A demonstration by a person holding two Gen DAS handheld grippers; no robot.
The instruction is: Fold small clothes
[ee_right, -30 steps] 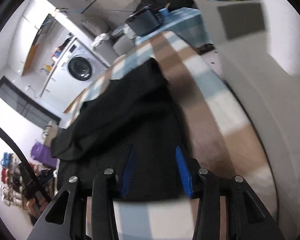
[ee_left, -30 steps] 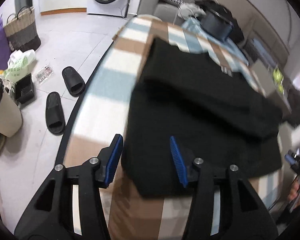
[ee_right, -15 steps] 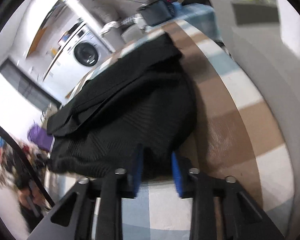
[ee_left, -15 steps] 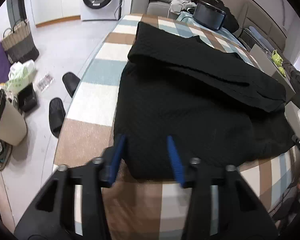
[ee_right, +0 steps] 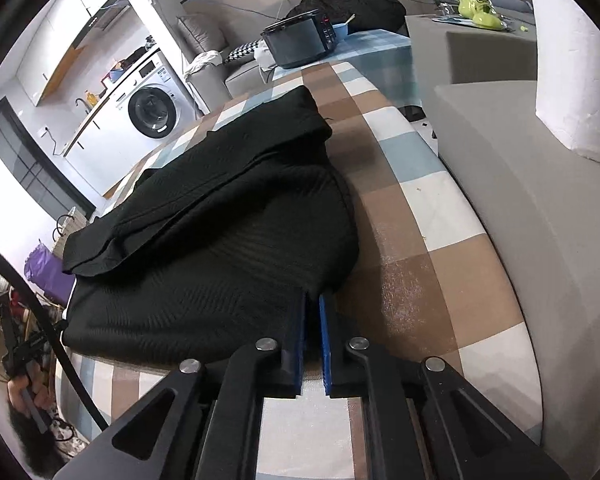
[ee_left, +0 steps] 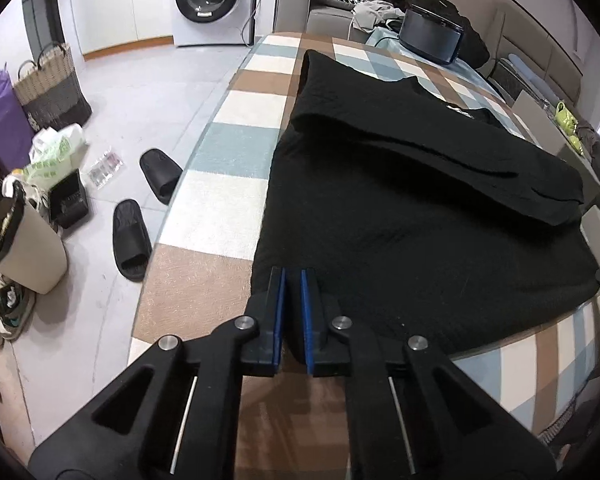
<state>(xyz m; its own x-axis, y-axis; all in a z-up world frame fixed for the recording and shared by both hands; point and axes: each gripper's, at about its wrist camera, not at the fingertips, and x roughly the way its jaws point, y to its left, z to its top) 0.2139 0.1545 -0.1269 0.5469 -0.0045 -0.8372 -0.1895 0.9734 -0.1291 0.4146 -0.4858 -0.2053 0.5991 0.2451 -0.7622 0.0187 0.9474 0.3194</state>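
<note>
A black knit garment (ee_left: 412, 208) lies spread on the checked tablecloth (ee_left: 236, 152), its far part folded over the near part. My left gripper (ee_left: 293, 280) is shut on the garment's near left hem corner. In the right wrist view the same garment (ee_right: 220, 248) fills the middle, and my right gripper (ee_right: 312, 304) is shut on its near right hem corner. Both corners rest low at the table's near edge.
A black appliance (ee_left: 432, 38) and a dark pile of clothes stand at the table's far end. A grey sofa (ee_right: 520, 184) runs along the right side. Black slippers (ee_left: 132, 236), a bin (ee_left: 24, 248) and bags lie on the floor at the left.
Both grippers were open above the garment's near edge. They have come down and closed, each on a hem corner.
</note>
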